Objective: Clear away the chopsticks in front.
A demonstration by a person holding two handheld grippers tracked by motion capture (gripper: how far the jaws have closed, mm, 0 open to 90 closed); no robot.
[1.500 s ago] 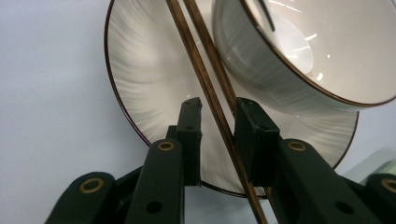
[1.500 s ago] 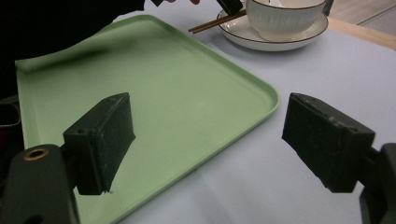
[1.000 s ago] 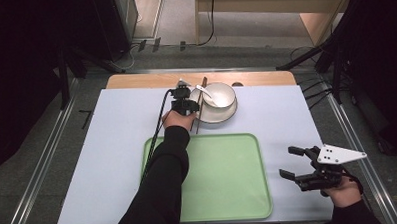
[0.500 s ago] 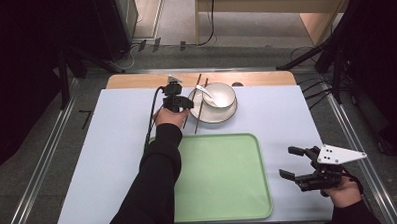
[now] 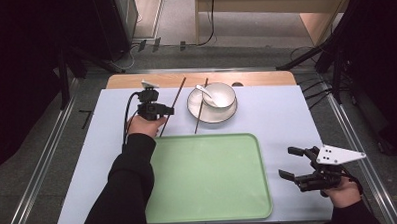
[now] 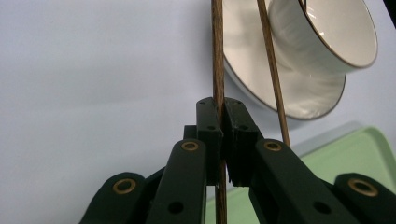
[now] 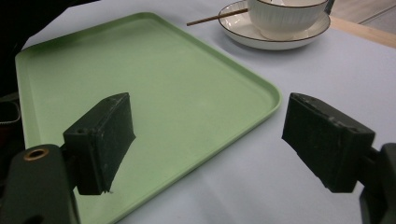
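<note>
Pale blue table w/ green tray [image 5: 204, 184]: high view, left gripper [image 5: 159, 111] lifts chopstick [image 5: 172, 106] left of plate [image 5: 212, 111]; left gripper view, jaws clamped on it; right gripper view, right gripper [image 7: 205, 140] wide open, empty; next prob. lay chopstick in tray.

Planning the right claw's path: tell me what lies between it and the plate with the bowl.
In the high view, only bare pale-blue table cover lies between the right claw and the plate; the green tray sits beside that stretch.
</note>
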